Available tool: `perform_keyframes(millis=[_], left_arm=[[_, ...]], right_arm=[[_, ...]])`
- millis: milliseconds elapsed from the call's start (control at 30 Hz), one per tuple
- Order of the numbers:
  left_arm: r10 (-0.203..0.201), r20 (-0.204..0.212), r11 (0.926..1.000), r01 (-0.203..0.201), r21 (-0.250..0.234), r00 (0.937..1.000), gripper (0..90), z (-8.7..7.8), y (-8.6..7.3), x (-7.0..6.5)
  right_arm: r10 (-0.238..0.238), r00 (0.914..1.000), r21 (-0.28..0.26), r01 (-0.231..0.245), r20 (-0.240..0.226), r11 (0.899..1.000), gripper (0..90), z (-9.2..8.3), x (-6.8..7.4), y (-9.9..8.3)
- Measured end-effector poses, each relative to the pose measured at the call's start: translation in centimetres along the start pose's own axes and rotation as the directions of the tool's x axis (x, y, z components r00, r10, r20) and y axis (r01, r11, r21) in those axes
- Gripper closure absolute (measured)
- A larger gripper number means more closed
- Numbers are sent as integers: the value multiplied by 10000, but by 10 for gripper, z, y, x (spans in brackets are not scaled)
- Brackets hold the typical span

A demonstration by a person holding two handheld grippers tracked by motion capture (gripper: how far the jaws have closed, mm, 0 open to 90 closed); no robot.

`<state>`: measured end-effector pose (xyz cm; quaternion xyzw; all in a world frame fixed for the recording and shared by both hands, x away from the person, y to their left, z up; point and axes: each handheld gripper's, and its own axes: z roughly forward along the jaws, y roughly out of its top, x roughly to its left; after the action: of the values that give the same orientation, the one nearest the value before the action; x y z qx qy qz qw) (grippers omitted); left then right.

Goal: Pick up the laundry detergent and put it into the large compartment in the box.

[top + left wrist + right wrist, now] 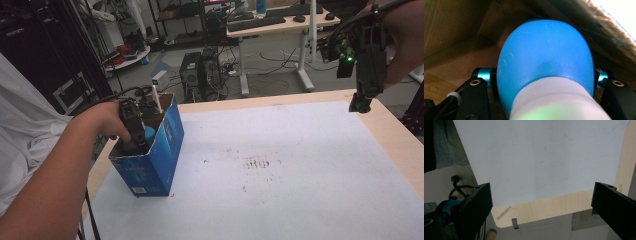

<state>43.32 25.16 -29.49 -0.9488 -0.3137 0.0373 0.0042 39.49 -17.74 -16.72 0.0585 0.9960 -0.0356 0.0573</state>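
Note:
A blue cardboard box (162, 155) stands open-topped at the table's left edge. My left gripper (137, 142) reaches down into it. In the left gripper view its jaws press on both sides of a rounded blue object with a white neck (544, 55), which sits between them against the box's brown inner walls; my left gripper (542, 75) is shut on it. A bit of that blue object (149, 134) peeks out beside the gripper in the high view. My right gripper (359, 104) hangs above the table's far right corner, and its jaws (541, 195) stand wide open with nothing between them.
A white sheet (280, 165) covers most of the wooden table (400, 145). A thin white stick (157, 97) pokes up from the box. Beyond the far edge stand computer towers (200, 75) on the floor and a desk (280, 25) with keyboards.

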Motion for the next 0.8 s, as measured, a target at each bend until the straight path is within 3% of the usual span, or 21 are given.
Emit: perform_keyframes(millis=[133, 500, 800], left_arm=[[-39, -168, 9999, 37, -108, 9999, 343, -3, -2, 0], [-179, -131, 9992, 174, -357, 9998, 291, -14, -8, 0], [-342, -241, 9982, 330, -498, 9991, 246, -33, -11, -4]], right_arm=[[-51, 10000, -31, 51, -15, 10000, 26, 2, 0, 1], [-124, 9999, -20, 124, -42, 9999, 26, 3, -1, 5], [-114, 9999, -14, 114, -75, 9999, 26, 3, 0, 6]])
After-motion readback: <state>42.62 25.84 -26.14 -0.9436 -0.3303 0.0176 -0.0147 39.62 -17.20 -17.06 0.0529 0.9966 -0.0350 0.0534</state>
